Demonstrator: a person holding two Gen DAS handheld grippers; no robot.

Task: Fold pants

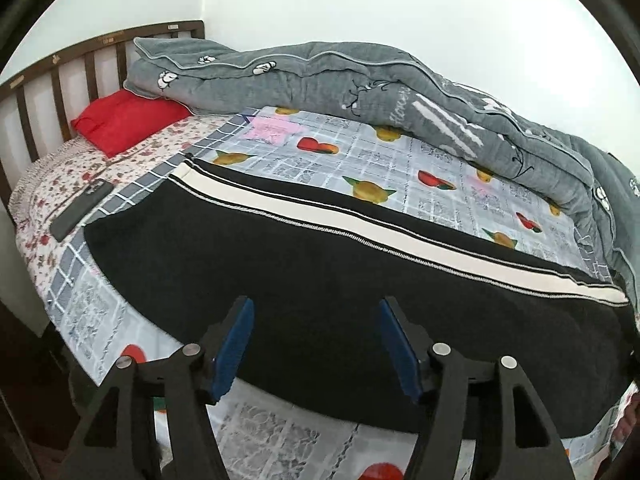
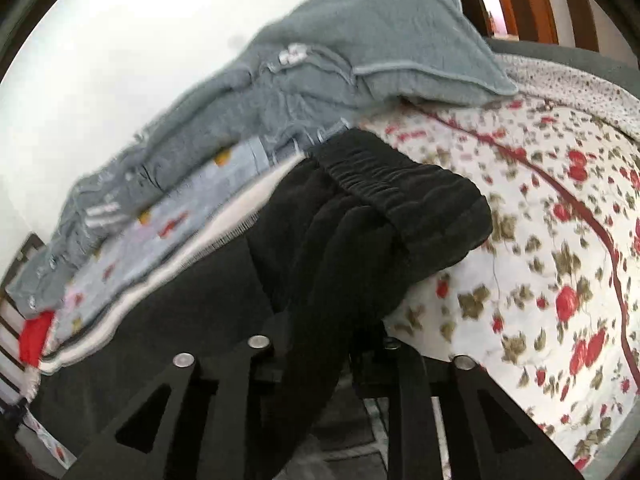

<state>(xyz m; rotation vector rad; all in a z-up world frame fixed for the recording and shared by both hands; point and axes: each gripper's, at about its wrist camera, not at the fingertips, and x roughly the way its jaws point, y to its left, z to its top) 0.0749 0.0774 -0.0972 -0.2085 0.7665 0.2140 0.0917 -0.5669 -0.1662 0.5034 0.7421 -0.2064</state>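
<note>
A pair of black fleece pants with a white side stripe (image 1: pixel 320 264) is seen laid lengthwise across a bed covered with a grey checked sheet printed with fruit (image 1: pixel 360 152). In the left wrist view, the left tool (image 1: pixel 316 344) is held above the near edge of the pants, its blue-padded fingers (image 1: pixel 234 344) spread apart with nothing gripped between them. In the right wrist view, which is blurred, the right tool (image 2: pixel 320 344) is closed on a bunched fold of the black fabric near the gathered elastic waistband (image 2: pixel 372 176); the waist end is lifted and draped over a white floral sheet with red flowers (image 2: pixel 540 240). A rumpled grey quilt (image 1: pixel 360 84) is piled along the far side of the bed by the wall. A red pillow (image 1: pixel 128 120) lies beside the dark wooden slatted headboard (image 1: pixel 60 72), and a dark phone (image 1: pixel 82 210) rests on the floral sheet near the leg end of the pants.
</note>
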